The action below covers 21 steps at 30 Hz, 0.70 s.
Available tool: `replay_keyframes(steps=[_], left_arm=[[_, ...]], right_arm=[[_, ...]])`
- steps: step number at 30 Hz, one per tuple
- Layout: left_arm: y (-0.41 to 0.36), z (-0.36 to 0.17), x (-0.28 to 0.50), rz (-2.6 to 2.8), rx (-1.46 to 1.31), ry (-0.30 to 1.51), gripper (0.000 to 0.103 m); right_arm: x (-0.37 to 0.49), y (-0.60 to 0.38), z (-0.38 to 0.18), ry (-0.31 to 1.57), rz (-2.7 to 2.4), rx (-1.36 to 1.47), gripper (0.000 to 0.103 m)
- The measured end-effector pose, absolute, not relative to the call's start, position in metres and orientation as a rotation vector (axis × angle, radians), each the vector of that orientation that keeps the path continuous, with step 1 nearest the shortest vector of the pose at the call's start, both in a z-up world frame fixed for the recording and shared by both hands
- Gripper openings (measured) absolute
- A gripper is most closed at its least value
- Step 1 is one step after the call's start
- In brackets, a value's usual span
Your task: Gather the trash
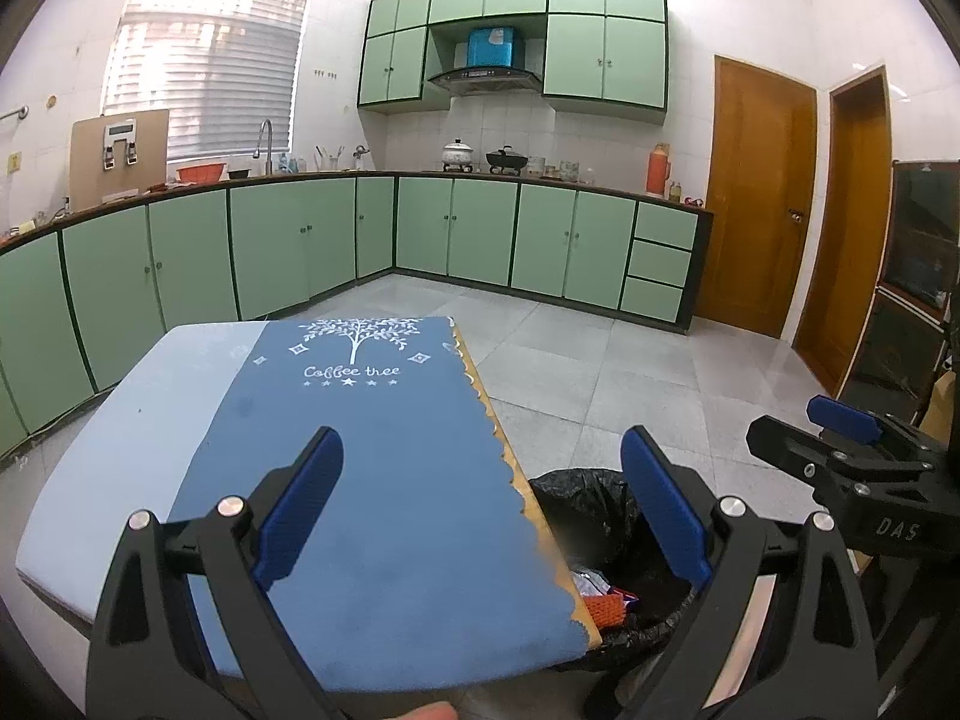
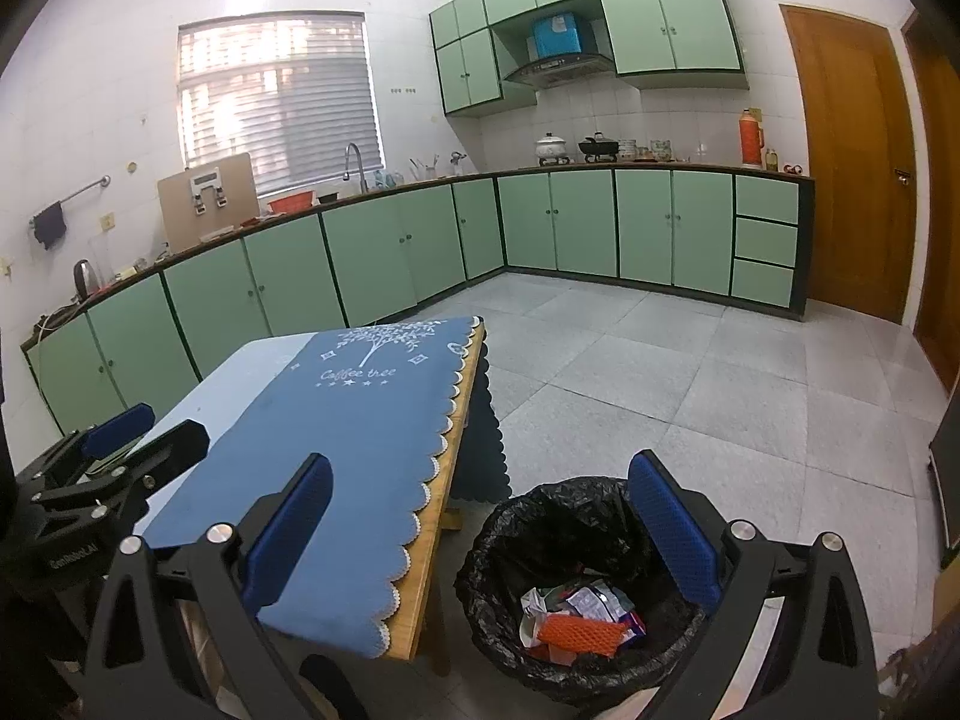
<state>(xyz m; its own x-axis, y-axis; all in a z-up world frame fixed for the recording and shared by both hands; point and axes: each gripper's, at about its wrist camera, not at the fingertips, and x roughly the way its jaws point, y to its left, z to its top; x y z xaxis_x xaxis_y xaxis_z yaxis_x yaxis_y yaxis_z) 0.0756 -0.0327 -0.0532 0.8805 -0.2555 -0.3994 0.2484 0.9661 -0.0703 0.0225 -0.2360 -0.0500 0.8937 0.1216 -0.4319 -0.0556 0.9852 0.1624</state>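
Observation:
A bin lined with a black bag [image 2: 570,534] stands on the floor beside the table's right edge; inside lie crumpled wrappers [image 2: 591,600] and an orange foam net [image 2: 579,633]. In the left wrist view the bin [image 1: 594,510] shows partly behind the table edge. My left gripper [image 1: 480,510] hovers open over the blue tablecloth [image 1: 372,456], nothing between its fingers. My right gripper [image 2: 480,534] is open above the table edge and the bin, holding nothing. Each gripper shows in the other's view, the right one [image 1: 840,438] and the left one [image 2: 120,438].
The wooden table [image 2: 432,540] carries only the blue cloth with a tree print. Green cabinets [image 2: 384,252] line the left and far walls. Wooden doors [image 2: 852,150] stand at the right. Grey tiled floor [image 2: 660,372] spreads beyond the bin.

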Motion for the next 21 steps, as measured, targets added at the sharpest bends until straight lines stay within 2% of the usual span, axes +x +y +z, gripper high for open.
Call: replay_keyframes(steps=[21], left_arm=[[-0.0256, -0.0528, 0.0764, -0.246, -0.018, 0.410, 0.091]], right_arm=[[0.0244, -0.2381, -0.0499, 0.438, 0.095, 0.149, 0.097]])
